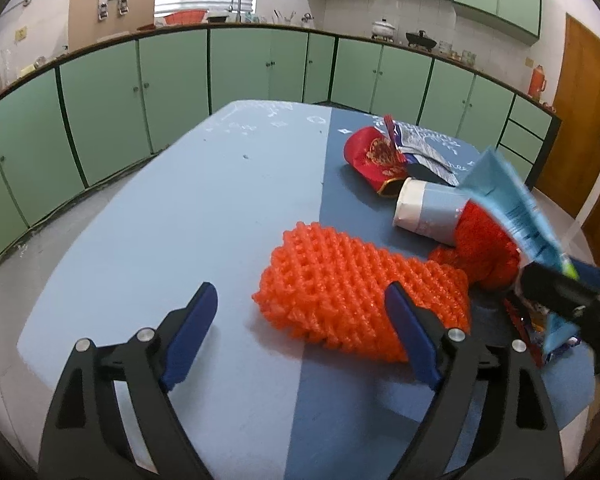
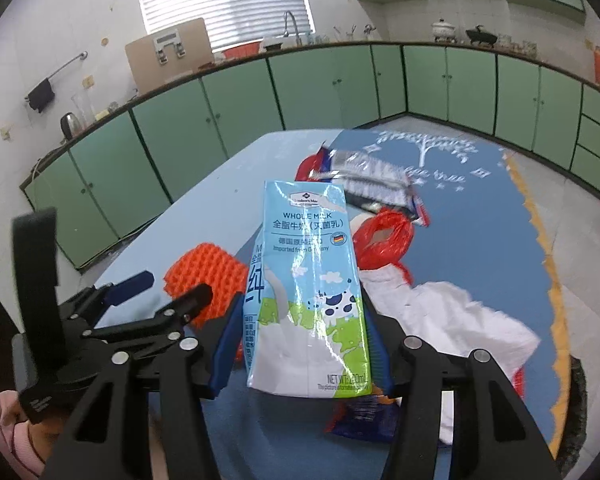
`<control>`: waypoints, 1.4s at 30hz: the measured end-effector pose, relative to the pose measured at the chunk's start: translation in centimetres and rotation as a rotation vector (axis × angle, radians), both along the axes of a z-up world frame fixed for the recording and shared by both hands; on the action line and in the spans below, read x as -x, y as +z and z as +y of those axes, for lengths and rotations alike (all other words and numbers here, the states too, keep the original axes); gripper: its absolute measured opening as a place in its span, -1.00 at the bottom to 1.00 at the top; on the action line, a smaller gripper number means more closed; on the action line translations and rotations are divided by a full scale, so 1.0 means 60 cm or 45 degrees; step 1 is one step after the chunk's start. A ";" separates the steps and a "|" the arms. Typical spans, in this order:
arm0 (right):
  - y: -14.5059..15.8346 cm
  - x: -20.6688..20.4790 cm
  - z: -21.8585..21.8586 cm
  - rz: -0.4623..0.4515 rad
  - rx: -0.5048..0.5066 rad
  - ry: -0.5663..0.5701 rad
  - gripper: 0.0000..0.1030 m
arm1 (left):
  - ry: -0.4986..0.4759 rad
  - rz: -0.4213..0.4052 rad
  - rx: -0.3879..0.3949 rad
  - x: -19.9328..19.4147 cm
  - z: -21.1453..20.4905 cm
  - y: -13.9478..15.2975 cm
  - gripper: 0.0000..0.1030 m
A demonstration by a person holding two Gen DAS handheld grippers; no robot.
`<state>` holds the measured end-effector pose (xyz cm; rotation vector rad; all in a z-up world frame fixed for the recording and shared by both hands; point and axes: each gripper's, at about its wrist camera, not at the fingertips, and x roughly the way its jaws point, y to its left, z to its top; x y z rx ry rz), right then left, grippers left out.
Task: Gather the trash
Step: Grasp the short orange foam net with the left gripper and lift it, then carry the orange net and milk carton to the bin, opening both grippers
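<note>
Holding milk carton (image 2: 308, 300) clamped in our right gripper (image 2: 306, 346) above orange foam net (image 1: 340, 288); left gripper (image 1: 300, 336) gapes empty beside net; glossy carton may slip

Your left gripper (image 1: 300, 308) has matte black linkage arms with triangular cut-outs, round silver pivot pins, and dark blue pads (image 1: 188, 340) on its fingers. Your right gripper (image 2: 306, 340) is built the same way: black arms, silver pins, blue pads. Left of that right gripper, a black strap (image 2: 36, 280) stands on the other tool, and below it shows your pink ribbed sleeve (image 2: 8, 436).
</note>
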<state>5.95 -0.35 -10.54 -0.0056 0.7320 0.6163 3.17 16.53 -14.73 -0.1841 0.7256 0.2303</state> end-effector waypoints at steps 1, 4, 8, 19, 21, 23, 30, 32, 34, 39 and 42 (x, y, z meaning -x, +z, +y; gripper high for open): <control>0.002 0.000 -0.003 -0.004 -0.003 -0.005 0.05 | -0.002 0.003 0.007 -0.003 0.001 -0.002 0.65; 0.006 0.000 -0.008 -0.012 -0.003 -0.016 0.05 | -0.011 0.008 0.027 -0.008 -0.001 -0.006 0.58; 0.006 0.000 -0.009 -0.012 -0.003 -0.017 0.05 | -0.053 -0.004 0.025 -0.011 -0.014 -0.003 -0.10; 0.027 0.007 -0.021 -0.077 -0.008 -0.041 0.05 | -0.052 -0.128 0.019 0.006 -0.020 0.035 -0.67; 0.038 0.006 -0.032 -0.105 -0.016 -0.059 0.05 | -0.045 -0.193 0.010 0.016 -0.019 0.063 -0.67; 0.053 0.007 -0.046 -0.131 -0.034 -0.084 0.05 | -0.052 -0.246 -0.011 0.023 -0.024 0.088 -0.67; 0.097 0.003 -0.113 -0.187 -0.073 -0.209 0.05 | -0.160 -0.370 -0.023 0.024 -0.068 0.155 -0.67; 0.106 0.003 -0.138 -0.202 -0.062 -0.264 0.05 | -0.204 -0.388 -0.021 0.017 -0.088 0.166 -0.67; 0.110 0.004 -0.161 -0.208 -0.054 -0.315 0.05 | -0.250 -0.405 -0.024 0.007 -0.111 0.173 -0.67; 0.116 0.009 -0.222 -0.212 -0.034 -0.442 0.05 | -0.383 -0.425 -0.005 -0.023 -0.185 0.182 -0.67; 0.117 0.015 -0.260 -0.211 -0.021 -0.515 0.05 | -0.475 -0.427 0.012 -0.041 -0.236 0.180 -0.67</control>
